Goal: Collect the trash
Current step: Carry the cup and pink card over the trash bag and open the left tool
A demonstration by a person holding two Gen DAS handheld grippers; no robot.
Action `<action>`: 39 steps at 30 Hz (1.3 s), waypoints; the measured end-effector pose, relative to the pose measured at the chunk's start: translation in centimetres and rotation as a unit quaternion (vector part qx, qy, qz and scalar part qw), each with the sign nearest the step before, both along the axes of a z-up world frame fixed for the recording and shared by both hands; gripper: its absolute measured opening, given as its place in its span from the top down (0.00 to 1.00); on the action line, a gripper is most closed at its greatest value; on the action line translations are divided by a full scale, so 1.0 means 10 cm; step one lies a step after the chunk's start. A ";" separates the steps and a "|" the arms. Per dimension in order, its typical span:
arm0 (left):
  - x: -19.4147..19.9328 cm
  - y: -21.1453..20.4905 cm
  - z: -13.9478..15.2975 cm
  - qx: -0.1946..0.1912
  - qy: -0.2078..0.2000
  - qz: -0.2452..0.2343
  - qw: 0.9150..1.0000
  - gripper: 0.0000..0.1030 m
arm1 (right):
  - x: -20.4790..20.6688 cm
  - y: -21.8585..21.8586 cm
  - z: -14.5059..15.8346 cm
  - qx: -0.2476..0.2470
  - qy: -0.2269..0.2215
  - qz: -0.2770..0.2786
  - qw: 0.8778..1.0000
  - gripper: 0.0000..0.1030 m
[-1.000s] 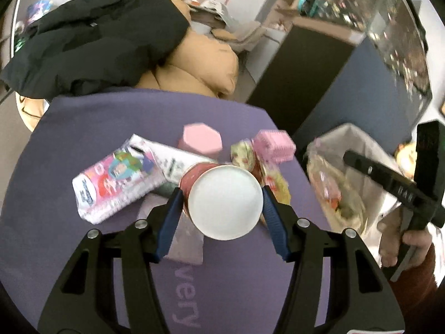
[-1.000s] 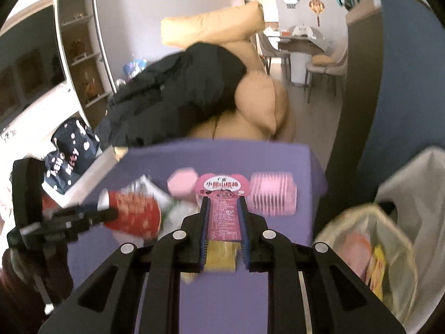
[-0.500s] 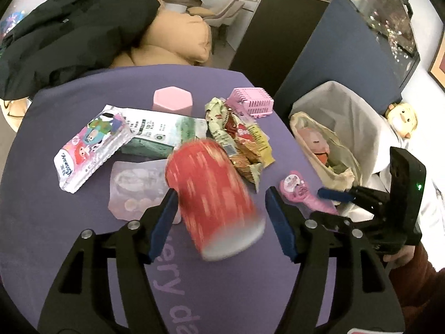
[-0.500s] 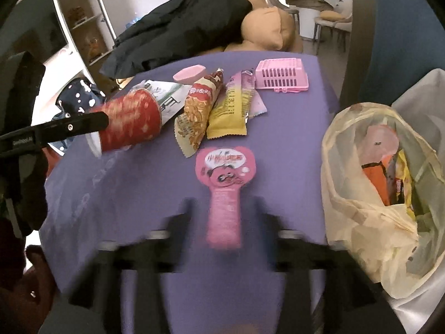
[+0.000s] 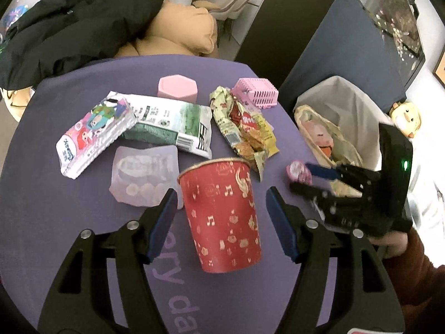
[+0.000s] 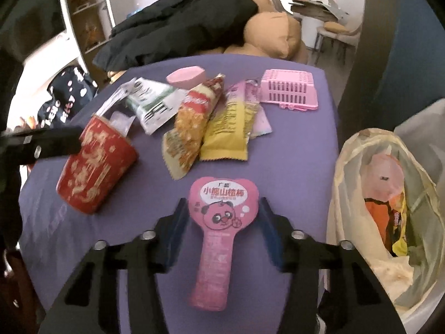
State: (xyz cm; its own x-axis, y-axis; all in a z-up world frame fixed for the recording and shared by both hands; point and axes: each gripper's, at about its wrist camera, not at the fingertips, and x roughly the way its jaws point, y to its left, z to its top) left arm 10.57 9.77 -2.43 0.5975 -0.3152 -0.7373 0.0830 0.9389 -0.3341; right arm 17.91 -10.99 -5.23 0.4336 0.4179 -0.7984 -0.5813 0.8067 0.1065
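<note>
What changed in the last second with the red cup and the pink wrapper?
Both were let go. The left tool opened, and the red cup now lies tipped on the purple table. The right tool opened around the pink wrapper, now flat on the table. The other wrappers and trash bag stayed put.

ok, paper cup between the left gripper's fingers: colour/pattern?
Red with gold music notes and ornaments; clearest in left wrist view.
</note>
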 end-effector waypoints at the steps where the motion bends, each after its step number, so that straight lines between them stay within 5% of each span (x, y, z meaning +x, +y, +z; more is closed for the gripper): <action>1: 0.00 -0.01 -0.01 0.002 0.003 0.000 1.000 0.39 | 0.00 -0.02 0.04 0.009 -0.003 -0.001 1.000 0.54; 13: 0.25 -0.14 -0.19 -0.001 0.050 0.041 0.998 0.45 | -0.13 -0.25 0.29 0.034 -0.047 -0.006 0.998 0.54; 23: 0.43 -0.61 0.52 0.025 -0.056 0.012 0.998 0.47 | 0.00 -0.86 0.72 0.091 -0.103 -0.056 0.989 0.54; 32: 0.78 -1.37 1.14 0.008 -0.169 -0.045 0.985 0.47 | 0.15 -1.68 1.27 0.099 -0.192 -0.129 0.968 0.54; 39: 1.22 -1.97 0.81 -0.029 -0.130 -0.104 0.986 0.47 | 0.22 -2.31 1.26 0.094 -0.194 -0.201 0.955 0.54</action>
State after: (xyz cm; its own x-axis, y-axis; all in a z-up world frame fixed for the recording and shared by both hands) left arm 22.74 -9.93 5.65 0.6819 -0.4879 -0.5449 0.3612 0.8725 -0.3292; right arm 20.13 -34.11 7.39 0.8378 0.2752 -0.4716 -0.2532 0.9610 0.1109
